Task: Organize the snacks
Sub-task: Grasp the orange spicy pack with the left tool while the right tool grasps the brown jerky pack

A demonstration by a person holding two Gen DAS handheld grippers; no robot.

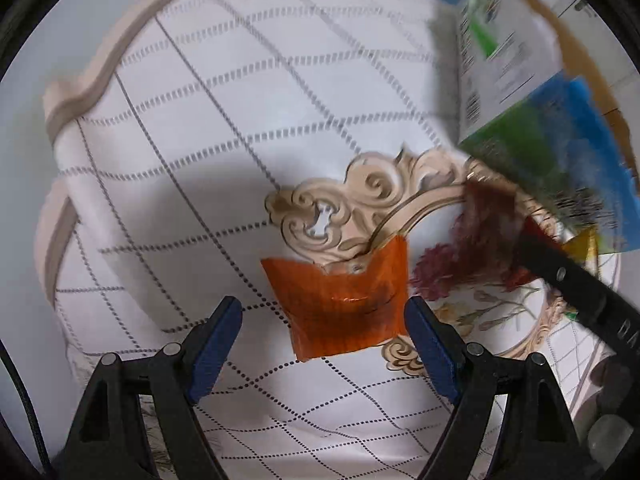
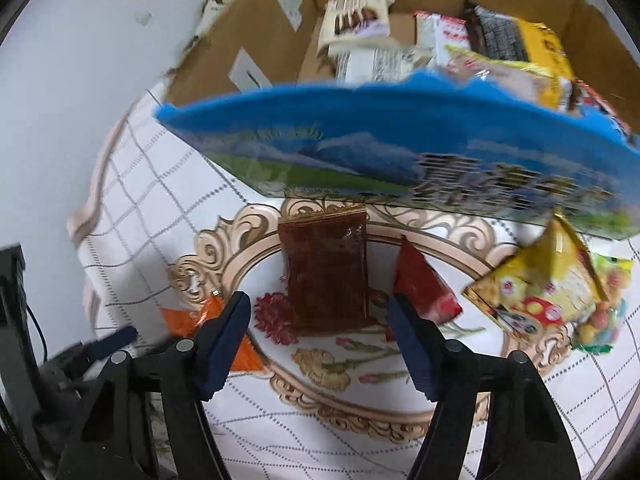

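Note:
An orange snack packet (image 1: 344,304) lies on the patterned tablecloth just ahead of my open, empty left gripper (image 1: 322,340); it also shows in the right wrist view (image 2: 224,336). My right gripper (image 2: 320,328) is open and empty, with a dark brown packet (image 2: 326,268) lying ahead between its fingers and a red packet (image 2: 424,288) by its right finger. A blue and green box (image 2: 400,152) stands ahead, blurred; it also shows in the left wrist view (image 1: 540,132). Yellow snack bags (image 2: 548,284) lie at the right.
An open cardboard box (image 2: 260,28) behind the blue box holds several snack packs (image 2: 440,40). The right gripper's arm (image 1: 580,280) crosses the left wrist view at the right. The cloth edge (image 1: 100,76) runs along the left, with floor beyond.

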